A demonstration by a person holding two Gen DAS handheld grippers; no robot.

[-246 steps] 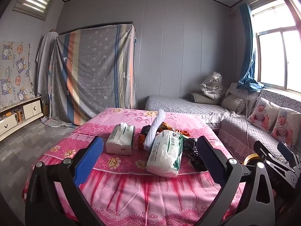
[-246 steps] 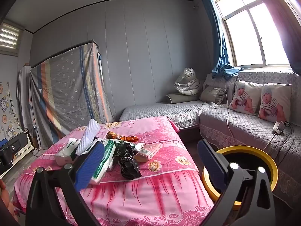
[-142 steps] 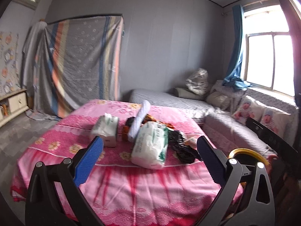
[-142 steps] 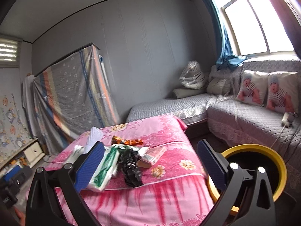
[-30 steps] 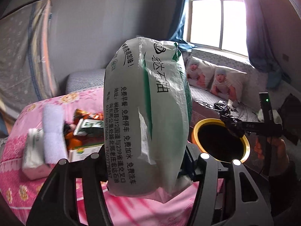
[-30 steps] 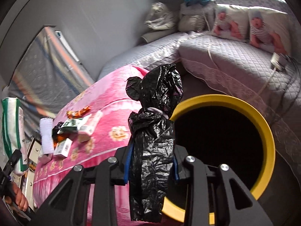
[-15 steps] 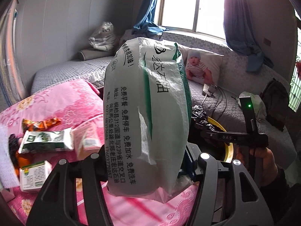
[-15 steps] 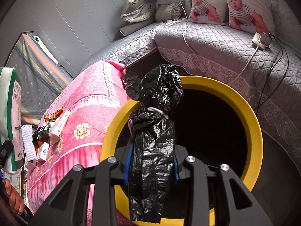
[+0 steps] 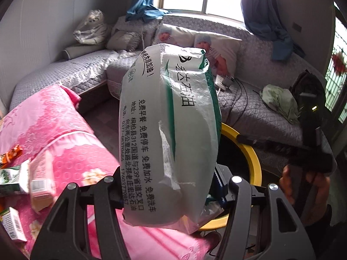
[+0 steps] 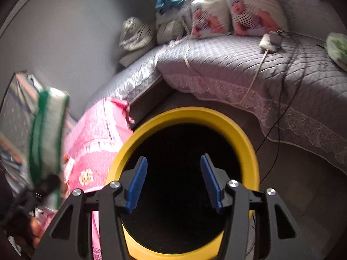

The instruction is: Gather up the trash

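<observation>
My left gripper (image 9: 171, 195) is shut on a white and green plastic package (image 9: 169, 134) with Chinese print, held upright in the air in front of the yellow-rimmed trash bin (image 9: 251, 151). The package also shows blurred at the left of the right wrist view (image 10: 47, 134). My right gripper (image 10: 173, 179) is open and empty, directly above the dark mouth of the yellow bin (image 10: 188, 114). The black plastic bag is no longer in view. Small cartons and wrappers (image 9: 28, 179) lie on the pink bed (image 9: 54, 130).
A grey quilted sofa (image 10: 249, 65) with baby-print pillows (image 10: 238, 13) wraps around behind the bin. A charger and cables (image 10: 269, 41) lie on the sofa. The pink bed edge (image 10: 97, 140) is just left of the bin.
My right gripper has opened and the black bag it held is gone from its jaws. My left gripper has swung the package further toward the bin.
</observation>
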